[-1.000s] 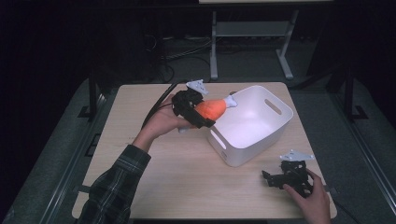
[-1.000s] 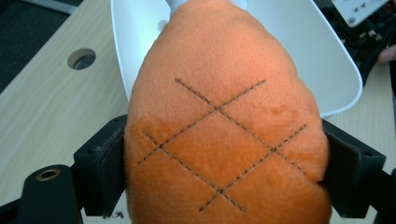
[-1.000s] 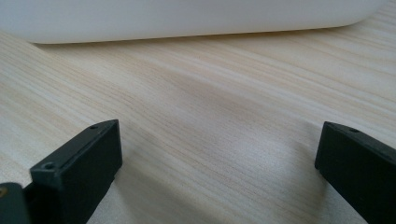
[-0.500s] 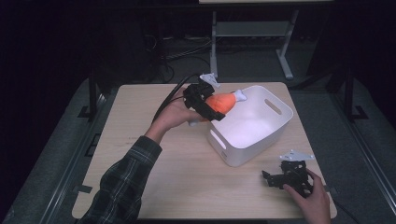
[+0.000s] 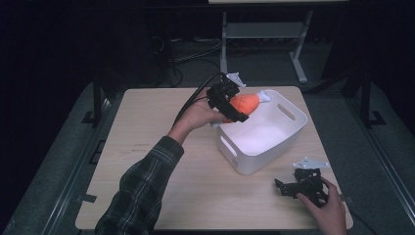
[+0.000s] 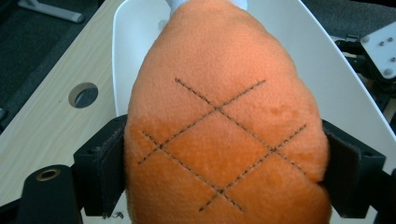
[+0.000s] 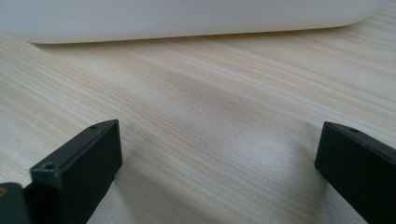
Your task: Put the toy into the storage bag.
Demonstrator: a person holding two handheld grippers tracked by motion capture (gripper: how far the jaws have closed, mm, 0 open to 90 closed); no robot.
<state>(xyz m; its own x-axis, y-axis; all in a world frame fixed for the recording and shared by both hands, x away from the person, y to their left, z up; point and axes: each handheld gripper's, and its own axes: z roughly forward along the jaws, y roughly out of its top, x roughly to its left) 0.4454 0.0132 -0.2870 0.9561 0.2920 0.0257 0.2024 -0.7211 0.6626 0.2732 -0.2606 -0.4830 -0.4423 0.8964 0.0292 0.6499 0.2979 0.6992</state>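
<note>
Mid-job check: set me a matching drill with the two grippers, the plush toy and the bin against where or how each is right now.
1. left gripper
2. right gripper
3. orange plush toy
4. white bin

a. open, low over bare table wood
b. sits on the table, toy above its far rim
c. shut on the toy
d. pinched between two black jaws

Pairs: 1-c, 2-a, 3-d, 4-b

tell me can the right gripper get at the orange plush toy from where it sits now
Probably not directly: the right gripper rests open on the table near the front corner, the white bin stands between, and the left gripper already clamps the orange plush toy.
</note>
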